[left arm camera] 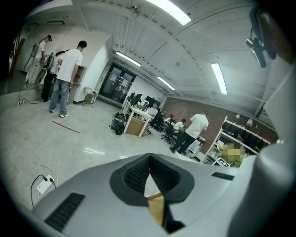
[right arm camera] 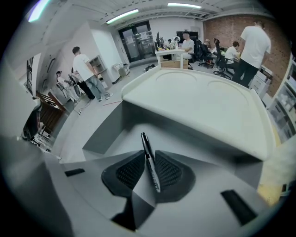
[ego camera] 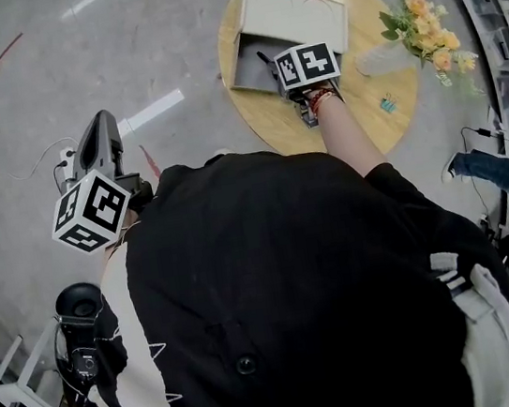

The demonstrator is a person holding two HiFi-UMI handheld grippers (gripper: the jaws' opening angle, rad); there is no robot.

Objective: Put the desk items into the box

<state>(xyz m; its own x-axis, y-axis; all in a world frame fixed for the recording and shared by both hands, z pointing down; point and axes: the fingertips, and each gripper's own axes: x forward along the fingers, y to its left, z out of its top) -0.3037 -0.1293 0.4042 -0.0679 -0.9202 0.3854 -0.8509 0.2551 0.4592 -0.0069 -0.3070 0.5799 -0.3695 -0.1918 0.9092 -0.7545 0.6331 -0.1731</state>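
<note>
Head view: the right arm reaches forward and the right gripper tips steeply down into the open box at the far left edge of the round table. The left gripper is held beside the body, off the table.

Left gripper view: jaws together, nothing between them.

Right gripper view: jaws narrowly apart, with a pen leaning on one pad over the inside of the box.

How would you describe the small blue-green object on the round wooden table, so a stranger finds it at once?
Find the round wooden table with the open pale box. Beside the yellow flowers at its edge, towards the person, sits the small blue-green object, the only bluish thing there.
</note>
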